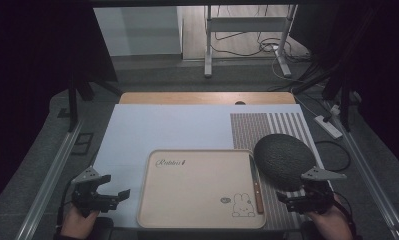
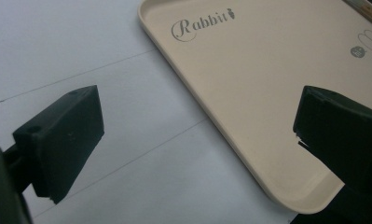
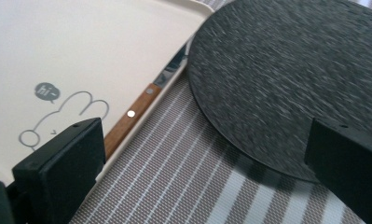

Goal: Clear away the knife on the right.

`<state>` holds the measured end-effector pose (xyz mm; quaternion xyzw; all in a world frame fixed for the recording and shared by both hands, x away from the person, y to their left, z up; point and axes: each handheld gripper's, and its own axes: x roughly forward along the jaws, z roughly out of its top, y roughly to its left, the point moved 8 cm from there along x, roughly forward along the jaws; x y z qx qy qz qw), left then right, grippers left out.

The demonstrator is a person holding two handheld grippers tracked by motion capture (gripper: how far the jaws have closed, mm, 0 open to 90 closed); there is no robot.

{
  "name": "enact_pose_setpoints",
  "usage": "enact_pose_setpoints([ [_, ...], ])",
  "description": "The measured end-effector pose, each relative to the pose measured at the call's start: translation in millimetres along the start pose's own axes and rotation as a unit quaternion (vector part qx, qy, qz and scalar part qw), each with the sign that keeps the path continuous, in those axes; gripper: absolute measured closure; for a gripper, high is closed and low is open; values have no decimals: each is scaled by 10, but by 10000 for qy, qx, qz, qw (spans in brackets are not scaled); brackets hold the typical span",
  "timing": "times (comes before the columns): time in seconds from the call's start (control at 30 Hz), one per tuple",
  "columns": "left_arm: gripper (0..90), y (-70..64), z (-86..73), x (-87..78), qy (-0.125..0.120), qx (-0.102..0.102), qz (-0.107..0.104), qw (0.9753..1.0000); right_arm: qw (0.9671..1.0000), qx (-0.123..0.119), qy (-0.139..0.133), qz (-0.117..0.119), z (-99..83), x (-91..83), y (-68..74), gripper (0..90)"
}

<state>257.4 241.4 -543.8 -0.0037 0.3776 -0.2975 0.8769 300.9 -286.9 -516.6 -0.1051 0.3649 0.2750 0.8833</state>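
Cream tray (image 1: 197,170) (grey rabbit print); dark speckled plate (image 1: 282,157); brown-handled knife (image 1: 257,192); grey striped placemat (image 1: 267,127).

1. Table (image 1: 137,97), wooden edge, covered by a pale sheet (image 1: 162,130).
2. Striped placemat (image 1: 267,125), ahead of right gripper (image 1: 292,202).
3. Beige tray (image 1: 152,200), between both grippers, just beside left gripper (image 1: 118,196).
4. Dark round plate (image 1: 284,160), on placemat, just ahead of right gripper.

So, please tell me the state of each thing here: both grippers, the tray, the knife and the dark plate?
Left gripper: open, empty.
Right gripper: open, empty.
Tray: flat on table.
Knife: lying along tray's right edge.
Dark plate: beside tray, on striped mat.
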Motion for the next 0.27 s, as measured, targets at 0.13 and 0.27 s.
enact_pose_setpoints([
  [0.13,25,0,-1,4,27,5,12,10000,10000,66,-17,-52,-29,-46,-16,0],
  [0.27,25,0,3,7,30,2,6,10000,9998,163,-54,-37,-40,-70,-37,0],
])
